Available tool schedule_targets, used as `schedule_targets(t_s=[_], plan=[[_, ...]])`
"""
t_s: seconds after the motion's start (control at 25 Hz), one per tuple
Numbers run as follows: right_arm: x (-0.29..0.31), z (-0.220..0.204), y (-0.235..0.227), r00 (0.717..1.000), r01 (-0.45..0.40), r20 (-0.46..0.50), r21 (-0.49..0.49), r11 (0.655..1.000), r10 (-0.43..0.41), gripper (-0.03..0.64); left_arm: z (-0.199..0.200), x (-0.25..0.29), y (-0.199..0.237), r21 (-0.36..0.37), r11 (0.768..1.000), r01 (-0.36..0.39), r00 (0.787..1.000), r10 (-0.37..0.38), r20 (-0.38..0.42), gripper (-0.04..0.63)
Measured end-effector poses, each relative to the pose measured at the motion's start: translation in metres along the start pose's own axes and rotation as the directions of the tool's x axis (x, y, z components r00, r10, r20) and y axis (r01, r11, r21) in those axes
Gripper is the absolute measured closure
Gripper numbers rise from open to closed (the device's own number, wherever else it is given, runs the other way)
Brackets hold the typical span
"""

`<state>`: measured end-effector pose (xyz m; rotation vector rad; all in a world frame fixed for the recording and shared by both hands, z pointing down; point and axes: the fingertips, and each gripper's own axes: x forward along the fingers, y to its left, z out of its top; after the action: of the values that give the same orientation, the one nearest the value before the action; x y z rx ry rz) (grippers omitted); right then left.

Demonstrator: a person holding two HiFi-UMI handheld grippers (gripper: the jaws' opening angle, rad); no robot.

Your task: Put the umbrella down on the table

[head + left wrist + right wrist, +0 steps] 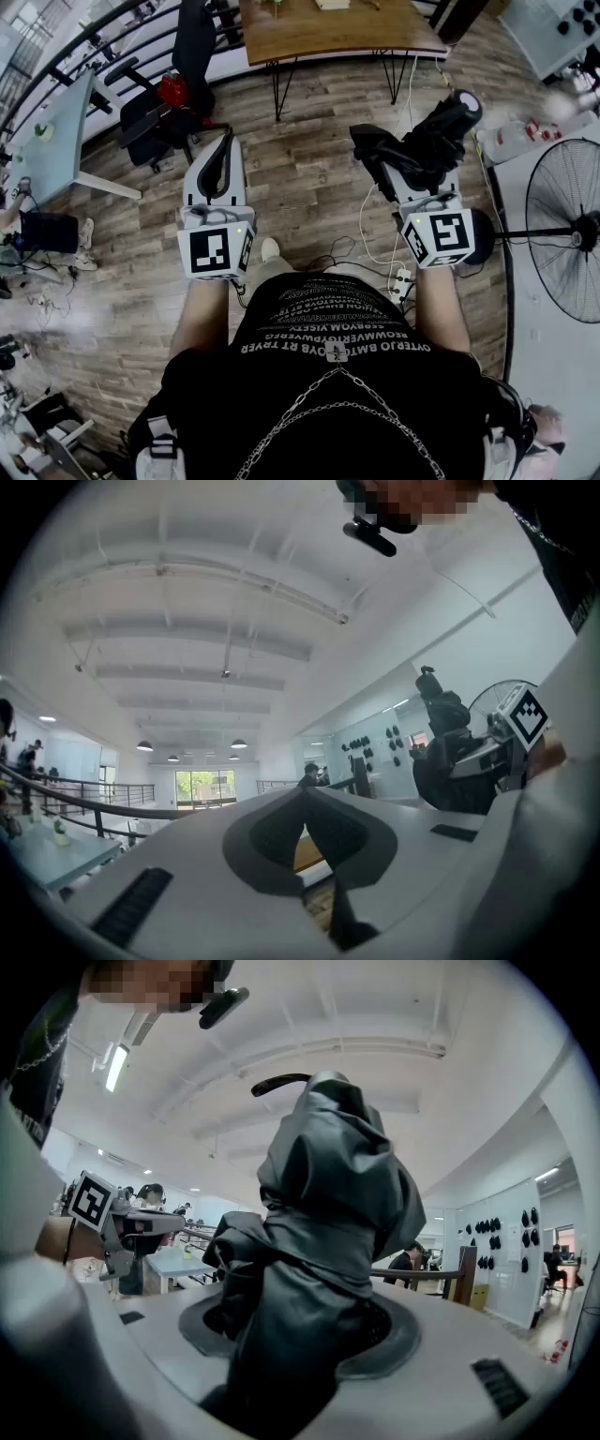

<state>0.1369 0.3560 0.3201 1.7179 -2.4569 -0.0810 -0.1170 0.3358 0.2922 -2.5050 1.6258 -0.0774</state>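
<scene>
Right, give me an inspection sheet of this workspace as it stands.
Surface: wooden table ahead of both grippers; umbrella not on it yet.
Job's things: folded black umbrella, held off the floor.
Clutter: office chair with a red thing on it; floor fan.
Grippers: right gripper shut on the umbrella; left gripper shut, nothing between its jaws.
Cables: power strip and white leads on the floor.
Surroundings: plank floor; pale table at left.

The umbrella [433, 136] sits in the jaws of the right hand-held gripper [405, 157], above the floor [309, 187]. The surface [328, 33] stands ahead, with a fan [567, 230] at the right.
</scene>
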Motion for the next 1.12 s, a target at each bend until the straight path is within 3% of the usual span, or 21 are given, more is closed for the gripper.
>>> schedule_targets(t_s=[0.32,0.72,0.92,1.12], plan=[[-0.017,-0.005,-0.017,0.999,-0.021,0.033,0.021,1.0,0.021,0.348,0.013,-0.008,-0.022,0.044,0.999,-0.023,1.0,0.023,0.005,0.565],[-0.007,-0.033,-0.029,0.999,-0.04,0.009,0.058,0.998,0.039,0.348,-0.012,-0.017,-0.014,0.073,0.995,-0.062,0.994,0.068,-0.089,0.565],[0.016,-0.026,-0.041,0.997,-0.046,0.066,0.074,0.996,0.042,0.347,-0.013,0.011,-0.004,0.1,0.994,-0.04,0.996,0.048,-0.079,0.565],[0.056,-0.013,-0.045,0.997,-0.035,0.074,0.017,0.999,0.034,0.348,-0.02,0.057,0.017,0.059,0.998,-0.03,0.998,0.034,-0.059,0.565]])
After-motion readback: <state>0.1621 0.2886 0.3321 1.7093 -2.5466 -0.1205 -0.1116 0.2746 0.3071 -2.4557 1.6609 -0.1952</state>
